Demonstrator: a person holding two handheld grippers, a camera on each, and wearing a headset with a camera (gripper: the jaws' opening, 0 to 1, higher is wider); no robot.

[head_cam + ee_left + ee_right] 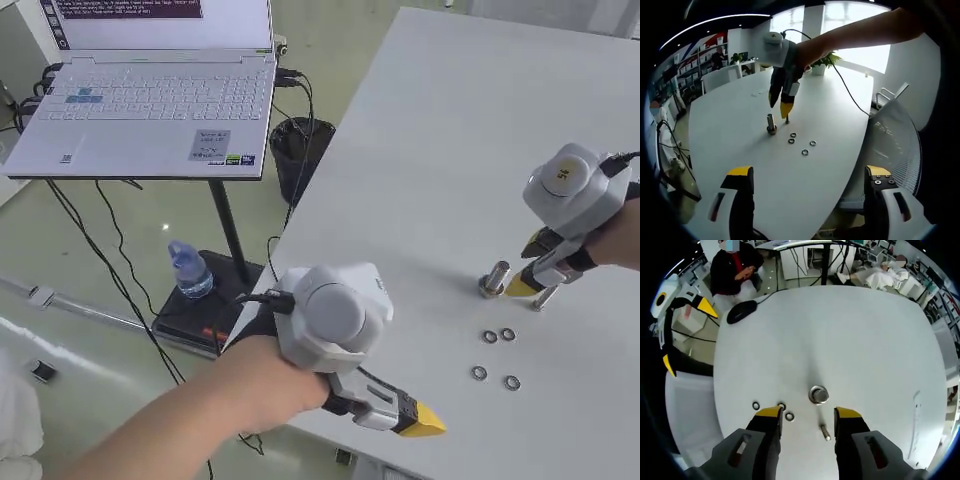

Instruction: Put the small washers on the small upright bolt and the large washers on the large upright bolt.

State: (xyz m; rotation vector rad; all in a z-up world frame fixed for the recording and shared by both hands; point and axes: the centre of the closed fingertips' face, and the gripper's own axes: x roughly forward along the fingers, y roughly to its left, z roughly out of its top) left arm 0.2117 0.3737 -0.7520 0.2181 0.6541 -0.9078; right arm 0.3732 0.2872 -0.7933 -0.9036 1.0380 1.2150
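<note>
While hovering over the bolts, right gripper point(808, 412): jaws parted to a middling gap, nothing between the pads, small bolt point(825, 431) standing under that gap in the right gripper view.
Left gripper point(808, 172): jaws spread wide, holding nothing; low over the near left edge of the table point(450, 150), well apart from the washers point(490, 336) (straight ahead in the left gripper view).
Large bolt point(494, 278): upright on the table, shank bare, just left of the small bolt.
Small bolt: upright, thin, bare; one yellow tip of the right gripper just beside it in the head view.
Washers: four, flat and loose on the table, all on the near side of the bolts; far two side by side and close together, near two a little farther apart.
Washer sizes: too small to tell large from small.
Table: white, smooth.
Laptop point(150, 90): open on a stand, far left, off the table.
Water bottle point(190, 270): upright on the black base below the laptop.
</note>
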